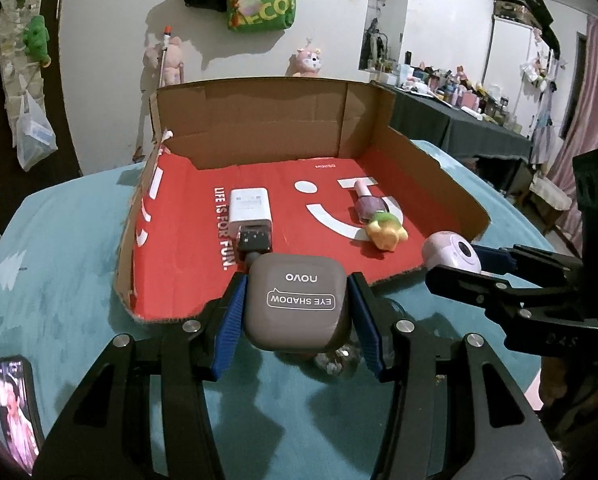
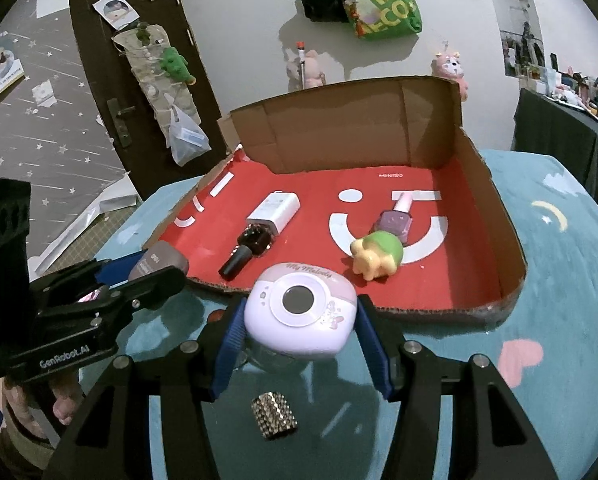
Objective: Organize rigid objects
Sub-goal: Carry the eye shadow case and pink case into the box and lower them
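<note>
My left gripper (image 1: 297, 316) is shut on a taupe eye shadow case (image 1: 297, 304), held above the teal cloth at the near edge of the cardboard box (image 1: 259, 132). My right gripper (image 2: 299, 320) is shut on a lilac toy camera (image 2: 301, 312), held just in front of the box (image 2: 339, 120); the camera also shows in the left wrist view (image 1: 453, 250). On the red box floor lie a white charger (image 1: 249, 210), a dark nail polish (image 2: 249, 250), a purple nail polish (image 2: 395, 218) and a green-yellow toy (image 2: 377, 258).
A silver studded piece (image 2: 275, 420) lies on the teal cloth (image 2: 539, 280) under my right gripper. A phone (image 1: 17, 408) lies at the near left. A cluttered dark table (image 1: 459, 120) stands at the far right.
</note>
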`<action>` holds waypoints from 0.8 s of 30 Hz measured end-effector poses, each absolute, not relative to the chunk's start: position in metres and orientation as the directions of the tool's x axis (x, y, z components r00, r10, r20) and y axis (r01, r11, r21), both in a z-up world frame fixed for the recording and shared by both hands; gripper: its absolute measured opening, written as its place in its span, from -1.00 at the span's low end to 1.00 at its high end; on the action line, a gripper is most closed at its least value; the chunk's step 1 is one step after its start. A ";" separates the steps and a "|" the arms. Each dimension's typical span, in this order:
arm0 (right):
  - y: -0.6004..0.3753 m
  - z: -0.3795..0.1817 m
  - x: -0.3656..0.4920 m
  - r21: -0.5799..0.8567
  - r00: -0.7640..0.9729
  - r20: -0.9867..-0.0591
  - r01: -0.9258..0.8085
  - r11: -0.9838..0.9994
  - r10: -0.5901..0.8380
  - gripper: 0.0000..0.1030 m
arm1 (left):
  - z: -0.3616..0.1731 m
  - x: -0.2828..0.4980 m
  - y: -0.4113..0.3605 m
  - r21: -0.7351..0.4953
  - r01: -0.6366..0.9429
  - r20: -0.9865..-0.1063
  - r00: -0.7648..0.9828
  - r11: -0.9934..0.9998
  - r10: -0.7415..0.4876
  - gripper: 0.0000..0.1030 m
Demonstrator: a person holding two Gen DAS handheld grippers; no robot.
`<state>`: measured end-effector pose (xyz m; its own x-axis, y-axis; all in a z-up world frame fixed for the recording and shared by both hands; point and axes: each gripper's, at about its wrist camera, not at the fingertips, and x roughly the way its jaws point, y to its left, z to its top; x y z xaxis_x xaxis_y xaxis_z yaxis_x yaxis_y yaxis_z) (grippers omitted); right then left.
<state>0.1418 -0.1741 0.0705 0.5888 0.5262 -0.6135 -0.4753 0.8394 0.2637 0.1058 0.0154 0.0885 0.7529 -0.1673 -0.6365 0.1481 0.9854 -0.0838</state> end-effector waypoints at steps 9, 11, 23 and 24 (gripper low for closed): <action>-0.174 0.071 0.162 0.257 0.565 -0.640 -0.481 0.838 0.521 0.11 | 0.085 0.128 0.014 -0.062 0.159 -0.668 0.727 0.985 -0.160 -0.06; -0.173 0.071 0.167 0.255 0.565 -0.641 -0.482 0.839 0.519 0.11 | 0.083 0.133 0.015 -0.068 0.158 -0.675 0.720 0.985 -0.162 -0.06; -0.165 0.063 0.195 0.260 0.535 -0.673 -0.475 0.841 0.510 0.11 | 0.065 0.168 0.021 -0.106 0.155 -0.732 0.657 0.982 -0.182 -0.06; -0.164 0.061 0.198 0.260 0.532 -0.677 -0.473 0.842 0.508 0.11 | 0.062 0.172 0.022 -0.115 0.155 -0.739 0.647 0.981 -0.189 -0.06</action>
